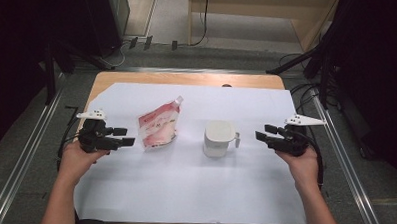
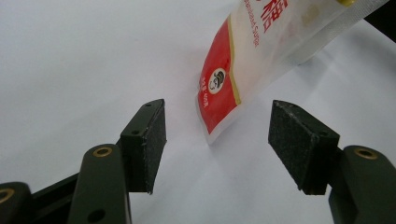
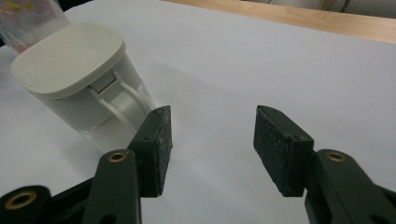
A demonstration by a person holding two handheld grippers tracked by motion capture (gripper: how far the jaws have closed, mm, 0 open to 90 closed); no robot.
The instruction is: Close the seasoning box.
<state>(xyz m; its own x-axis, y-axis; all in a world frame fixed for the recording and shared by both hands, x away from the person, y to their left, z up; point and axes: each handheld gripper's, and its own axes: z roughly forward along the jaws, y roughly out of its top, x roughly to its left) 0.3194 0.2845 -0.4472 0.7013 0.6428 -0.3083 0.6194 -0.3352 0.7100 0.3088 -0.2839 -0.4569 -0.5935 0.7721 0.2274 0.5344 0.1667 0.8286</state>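
The pouch (image 2: pixel 243 60) runs off the left gripper view's top edge.

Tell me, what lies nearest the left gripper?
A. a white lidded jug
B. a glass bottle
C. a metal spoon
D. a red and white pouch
D: the pouch lies just ahead of the open left gripper, while the jug stands nearer the right gripper.
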